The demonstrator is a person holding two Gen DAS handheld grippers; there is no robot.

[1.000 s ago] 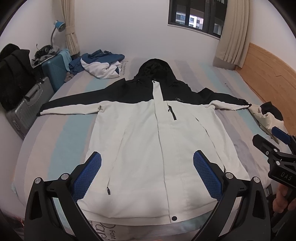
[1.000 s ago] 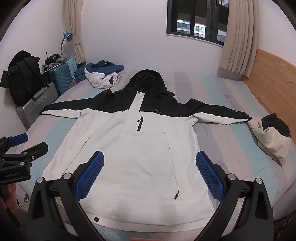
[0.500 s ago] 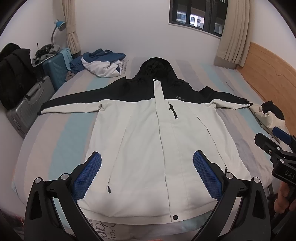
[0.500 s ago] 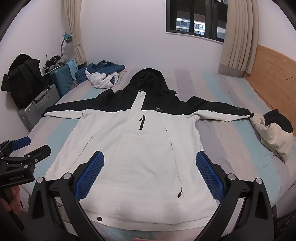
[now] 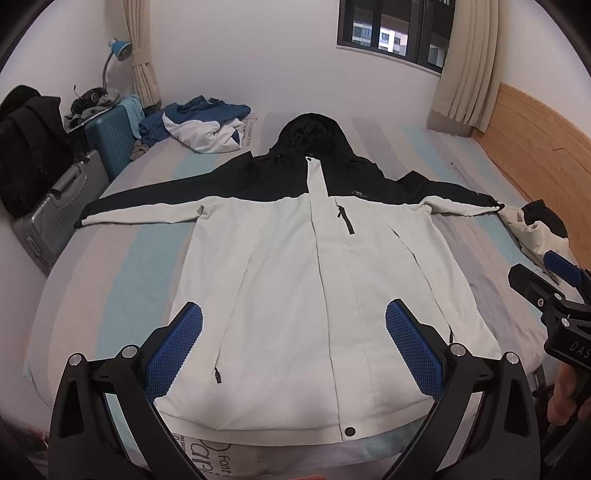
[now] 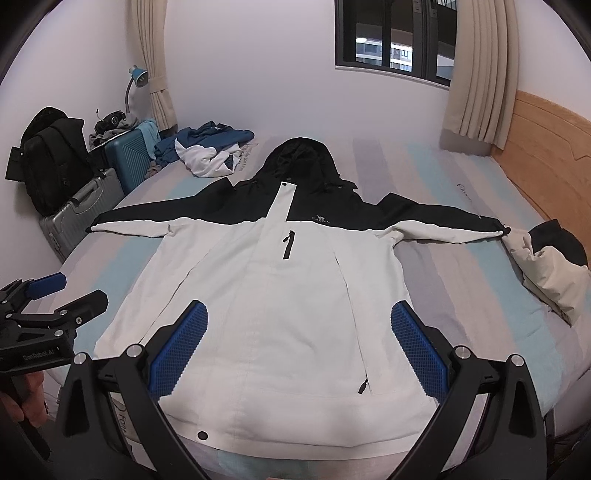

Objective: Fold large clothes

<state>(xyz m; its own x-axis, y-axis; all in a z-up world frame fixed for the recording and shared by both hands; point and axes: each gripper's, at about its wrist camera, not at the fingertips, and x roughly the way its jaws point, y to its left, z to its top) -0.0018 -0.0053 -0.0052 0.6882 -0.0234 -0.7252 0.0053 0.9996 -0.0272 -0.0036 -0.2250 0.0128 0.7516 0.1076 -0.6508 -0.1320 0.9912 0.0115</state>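
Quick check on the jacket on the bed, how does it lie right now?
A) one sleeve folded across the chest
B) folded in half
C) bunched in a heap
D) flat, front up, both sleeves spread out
D: the jacket lies flat with its zipper up and sleeves out to both sides.

This was a home bedroom: a striped bed [image 5: 122,266] with a wooden headboard [image 5: 535,140], a curtained window [image 5: 391,33], suitcases [image 5: 55,214] and a backpack [image 6: 51,166] against the wall, a blue lamp [image 5: 120,48], and clothes [image 5: 199,125] heaped on the bedding.
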